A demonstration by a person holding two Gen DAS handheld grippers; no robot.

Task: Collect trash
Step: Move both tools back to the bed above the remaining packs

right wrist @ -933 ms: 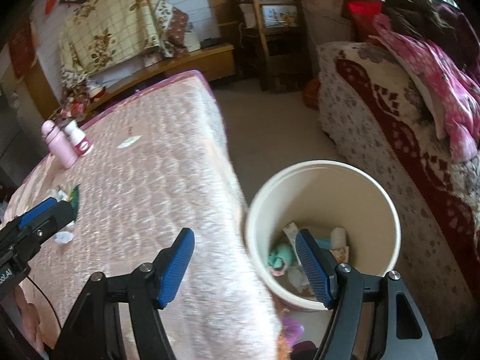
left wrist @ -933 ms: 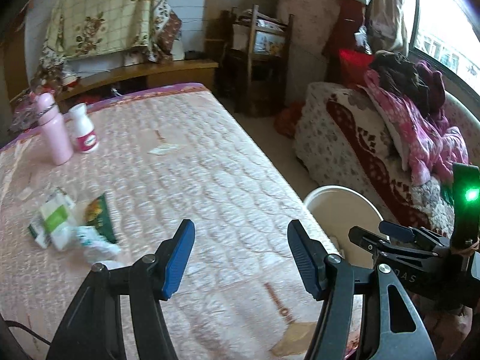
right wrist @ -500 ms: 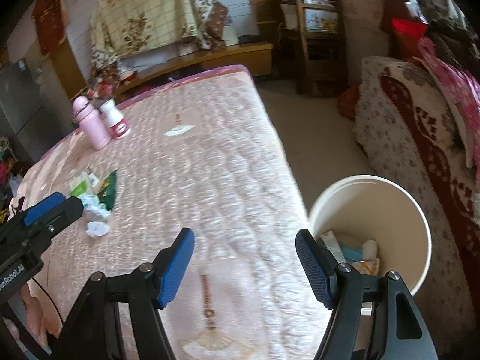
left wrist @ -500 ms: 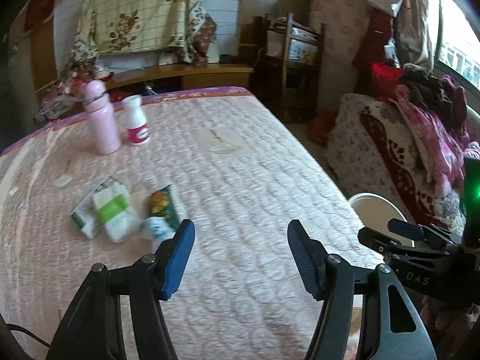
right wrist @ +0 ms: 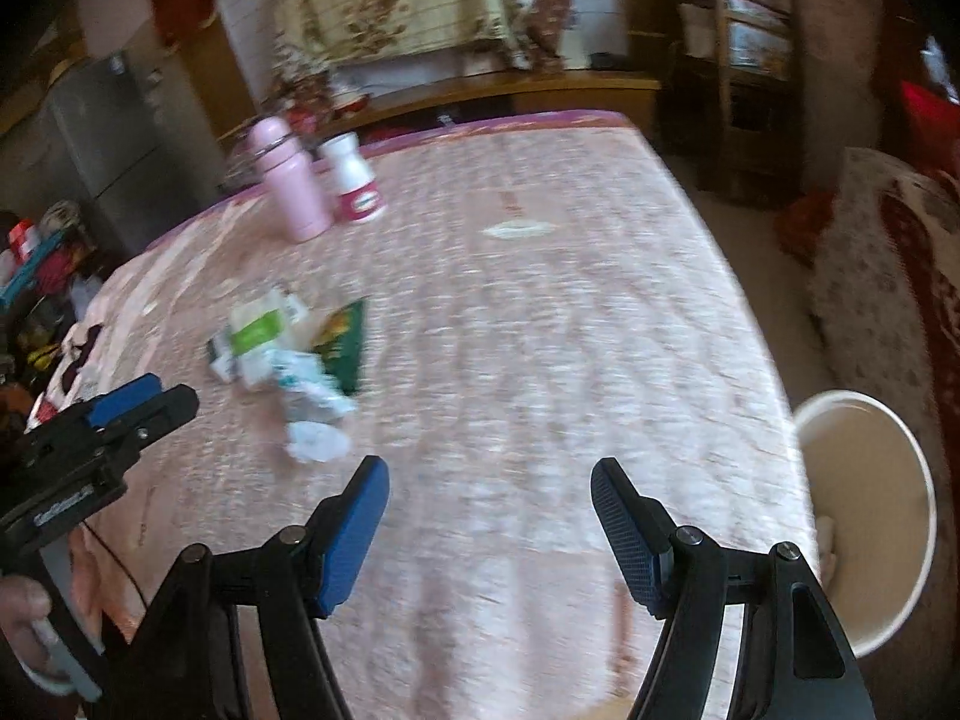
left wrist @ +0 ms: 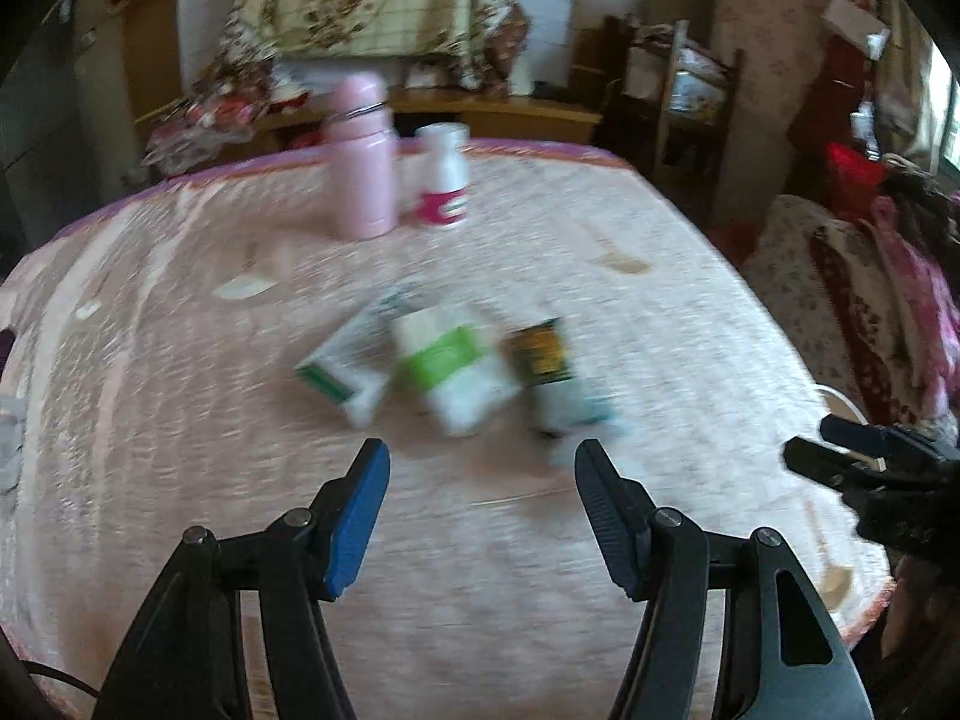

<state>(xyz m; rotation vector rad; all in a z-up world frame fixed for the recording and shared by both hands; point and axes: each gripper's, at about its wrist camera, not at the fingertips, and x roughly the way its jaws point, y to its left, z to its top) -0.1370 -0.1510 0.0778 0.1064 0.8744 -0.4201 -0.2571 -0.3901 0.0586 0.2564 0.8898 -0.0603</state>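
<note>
A small heap of trash lies on the pink quilted table (left wrist: 690, 330): a white and green carton (left wrist: 453, 369), a flat green-edged box (left wrist: 339, 375), a dark green snack wrapper (left wrist: 543, 354) and crumpled white paper (right wrist: 315, 441). My left gripper (left wrist: 483, 468) hangs open just short of the heap, nothing between its blue pads. My right gripper (right wrist: 489, 483) is open and empty over the table's near middle, right of the heap (right wrist: 288, 348). The cream bin (right wrist: 870, 516) stands on the floor at the table's right edge.
A pink flask (left wrist: 360, 159) and a white bottle with a red label (left wrist: 444, 177) stand upright at the far side of the table. A patterned sofa (left wrist: 852, 300) piled with clothes runs along the right. A wooden chair (left wrist: 690, 102) stands beyond the table.
Both grippers have swung left, away from the bin and toward the trash heap. The heap now sits right in front of the left gripper. Neither gripper's opening has changed.
</note>
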